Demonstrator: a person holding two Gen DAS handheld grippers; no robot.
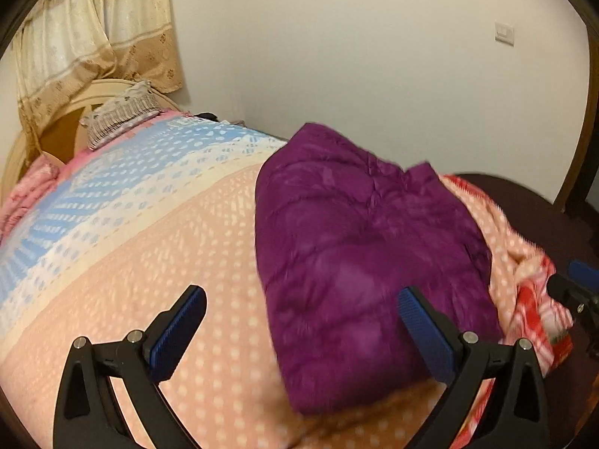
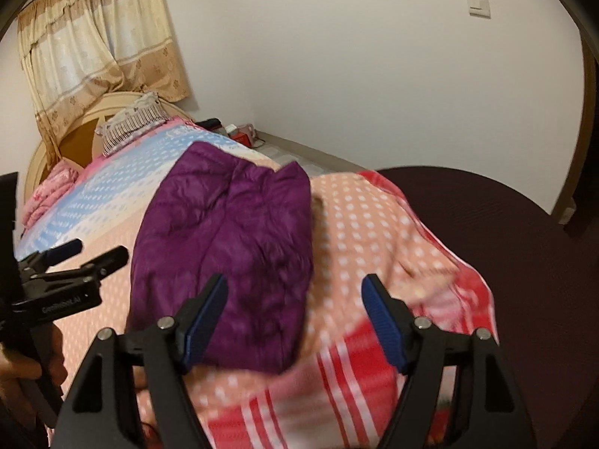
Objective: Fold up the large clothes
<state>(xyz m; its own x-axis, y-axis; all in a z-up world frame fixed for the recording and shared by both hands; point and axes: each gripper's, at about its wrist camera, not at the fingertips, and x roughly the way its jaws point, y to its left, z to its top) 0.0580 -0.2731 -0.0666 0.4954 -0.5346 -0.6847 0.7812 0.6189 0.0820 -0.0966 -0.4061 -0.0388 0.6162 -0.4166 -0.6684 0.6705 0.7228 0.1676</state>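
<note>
A purple quilted jacket (image 1: 355, 254) lies folded into a compact bundle on the dotted pink bedspread (image 1: 168, 262); the right wrist view shows the jacket (image 2: 232, 239) too. My left gripper (image 1: 301, 293) hovers open above the bundle's near left edge, with nothing between its blue pads. My right gripper (image 2: 294, 282) is open above the bundle's near right corner and holds nothing. The left gripper (image 2: 99, 250) also appears at the left of the right wrist view, held by a hand. A part of the right gripper (image 1: 578, 292) shows at the right edge of the left wrist view.
The bed runs back to a cream headboard (image 2: 63, 138) with pillows (image 2: 131, 119) under a beige curtain (image 2: 105, 45). A dark round seat (image 2: 524, 254) stands right of the bed. Small items (image 2: 239, 133) sit on the floor by the white wall.
</note>
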